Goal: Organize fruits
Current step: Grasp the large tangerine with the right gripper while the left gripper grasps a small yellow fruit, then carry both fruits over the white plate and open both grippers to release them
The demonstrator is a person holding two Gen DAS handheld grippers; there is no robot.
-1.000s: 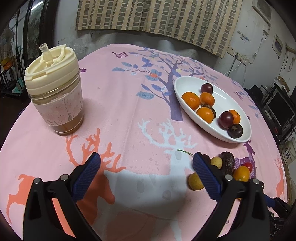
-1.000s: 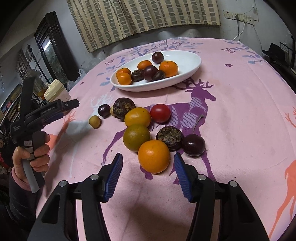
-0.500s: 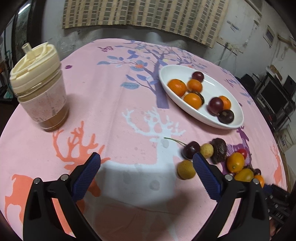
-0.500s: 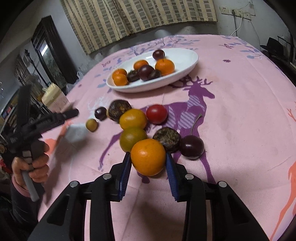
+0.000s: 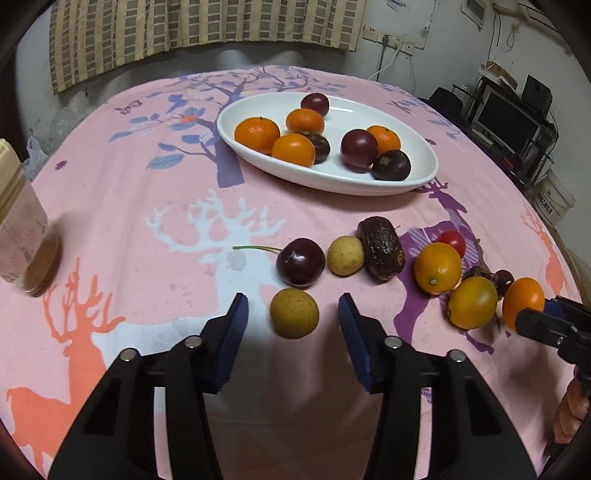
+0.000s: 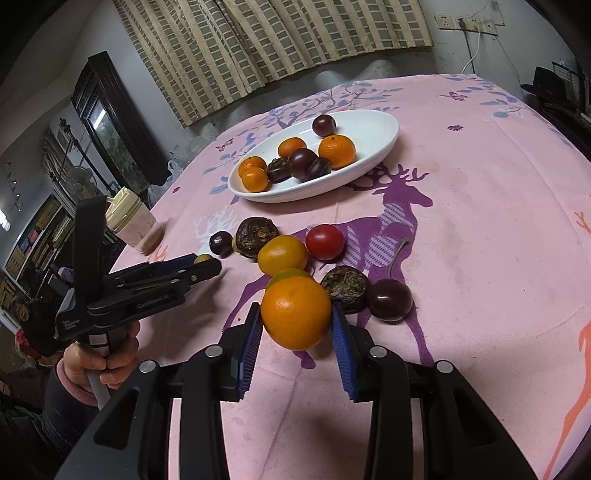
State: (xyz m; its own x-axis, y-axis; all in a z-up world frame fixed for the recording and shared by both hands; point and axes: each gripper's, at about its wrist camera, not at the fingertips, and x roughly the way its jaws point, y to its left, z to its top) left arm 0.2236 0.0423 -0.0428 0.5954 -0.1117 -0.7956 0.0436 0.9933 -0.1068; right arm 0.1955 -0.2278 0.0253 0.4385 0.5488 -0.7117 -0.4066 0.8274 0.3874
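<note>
My right gripper (image 6: 296, 326) is shut on an orange tangerine (image 6: 295, 312) and holds it just above the pink tablecloth. My left gripper (image 5: 293, 314) is open, its pads on either side of a small yellow-brown longan (image 5: 294, 313), not touching it. A white oval plate (image 5: 424, 173) holds several tangerines and dark fruits. Loose fruit lies in front of it: a dark cherry (image 5: 300, 262), a pale longan (image 5: 345, 255), a dark wrinkled fruit (image 5: 382, 249), a yellow-orange fruit (image 5: 437, 267), a red tomato (image 6: 325, 242).
A lidded cup (image 6: 133, 223) with a cream top stands at the table's left edge, also at the left in the left wrist view (image 5: 22, 236). Another cherry (image 6: 390, 299) and a dark wrinkled fruit (image 6: 345, 288) lie right of the held tangerine. A curtain (image 5: 184, 33) hangs behind.
My right gripper closed on the tangerine and lifted it slightly. My left gripper moved right and forward and narrowed until its pads flank the yellow-brown longan.
</note>
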